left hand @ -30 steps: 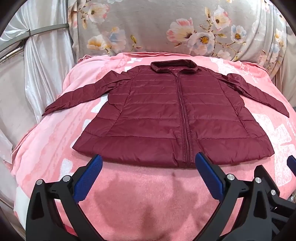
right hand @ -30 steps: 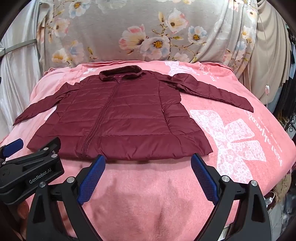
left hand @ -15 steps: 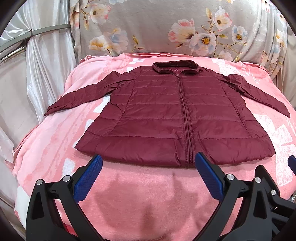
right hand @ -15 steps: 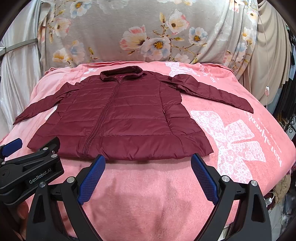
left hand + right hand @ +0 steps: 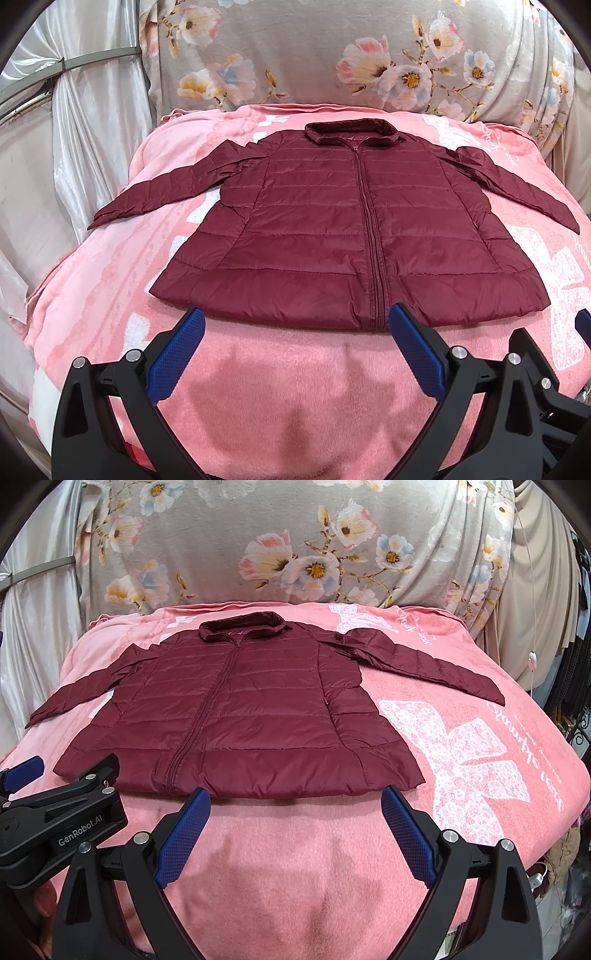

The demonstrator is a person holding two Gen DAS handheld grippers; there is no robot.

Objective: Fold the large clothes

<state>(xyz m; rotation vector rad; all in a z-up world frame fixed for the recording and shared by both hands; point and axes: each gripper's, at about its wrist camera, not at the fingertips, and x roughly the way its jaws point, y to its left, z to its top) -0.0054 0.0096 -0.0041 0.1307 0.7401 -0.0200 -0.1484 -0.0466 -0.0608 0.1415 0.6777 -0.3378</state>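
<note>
A maroon quilted puffer jacket lies flat and zipped on a pink blanket, collar at the far side, both sleeves spread outward. It also shows in the right wrist view. My left gripper is open and empty, hovering just before the jacket's near hem, left of the zipper. My right gripper is open and empty before the hem's right half. The left gripper's body shows at the left of the right wrist view.
The blanket bears a white bow print on the right. A floral grey cloth hangs behind the surface. Shiny white curtains hang at the left. Beige drapes and a cord are at the right edge.
Both grippers have barely moved. The view of the jacket has shifted slightly right in the left wrist view.
</note>
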